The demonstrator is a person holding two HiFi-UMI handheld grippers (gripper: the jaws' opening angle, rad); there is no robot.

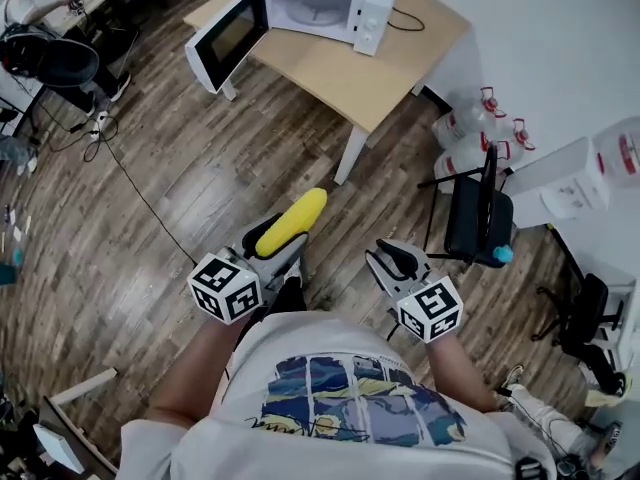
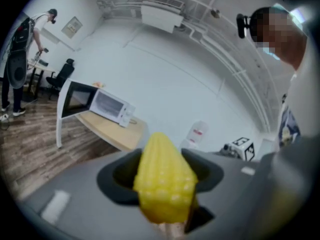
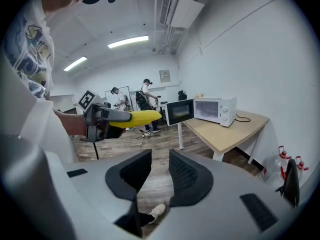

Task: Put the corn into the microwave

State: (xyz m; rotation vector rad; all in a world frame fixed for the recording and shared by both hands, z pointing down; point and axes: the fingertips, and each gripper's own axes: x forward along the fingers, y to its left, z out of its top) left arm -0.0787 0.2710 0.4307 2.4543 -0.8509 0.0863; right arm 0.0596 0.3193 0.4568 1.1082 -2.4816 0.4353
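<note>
So, corn (image 1: pixel 296 218): rear end clamped in our left hand-held gripper (image 1: pixel 278 250), well short of microwave (image 1: pixel 330 3).
Handling: we judge it light, stiff, slick; mid-cob hold safer.
Right hand-held gripper (image 1: pixel 392 258): parted, empty.

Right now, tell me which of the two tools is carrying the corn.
The left tool, clamped on the yellow corn; the right tool has nothing between its parted jaws.

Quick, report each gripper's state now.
Left gripper: shut on the corn.
Right gripper: open, nothing between its jaws.
</note>
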